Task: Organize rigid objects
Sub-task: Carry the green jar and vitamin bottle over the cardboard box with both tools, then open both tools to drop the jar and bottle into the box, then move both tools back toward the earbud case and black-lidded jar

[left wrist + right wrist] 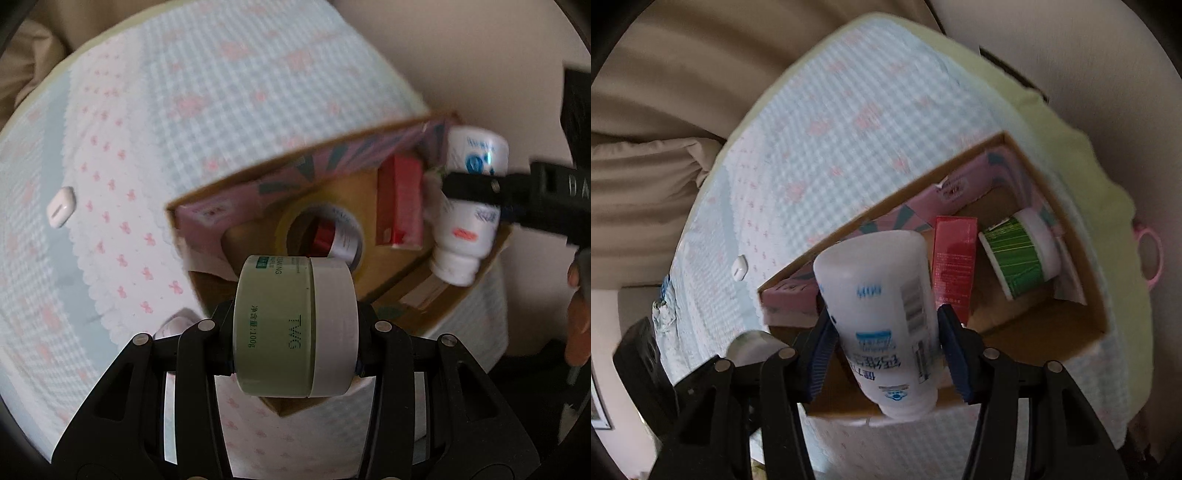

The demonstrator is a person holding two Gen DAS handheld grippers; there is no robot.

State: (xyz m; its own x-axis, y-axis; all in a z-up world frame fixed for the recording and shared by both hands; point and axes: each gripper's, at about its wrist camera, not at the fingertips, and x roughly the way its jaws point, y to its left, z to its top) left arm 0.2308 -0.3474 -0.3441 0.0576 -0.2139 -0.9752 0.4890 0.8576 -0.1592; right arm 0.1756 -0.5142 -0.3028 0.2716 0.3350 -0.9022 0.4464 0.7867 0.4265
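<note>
The left tongs [295,332] squeeze a round green jar [275,325] with a white lid, held on its side. The jar hangs just above the near edge of the cardboard box [447,299].

The right tongs [886,350] squeeze a white bottle [882,314] with blue print, cap end pointing back toward the camera. The bottle is over the near side of the cardboard box [1067,332]. In the left view the same white bottle [467,206] hangs at the right end of the box, with the right tongs [476,184] clamped around its middle.

Inside the box, past the left tongs, a big roll of yellow tape [332,236] leans on its edge. A small can with a red and white label [334,238] shows through the hole of the roll. A red carton [400,203] stands just right of the tape. A pink patterned box [258,192] lies along the far wall.

Past the right tongs, the red carton [955,258] stands upright in the box, and a green striped tub [1015,258] with a white lid lies on its side just right of it.

The box sits on a blue checked cloth [184,92] with pink bows. A small white case [61,211] lies on the cloth, well to the left of the left tongs
</note>
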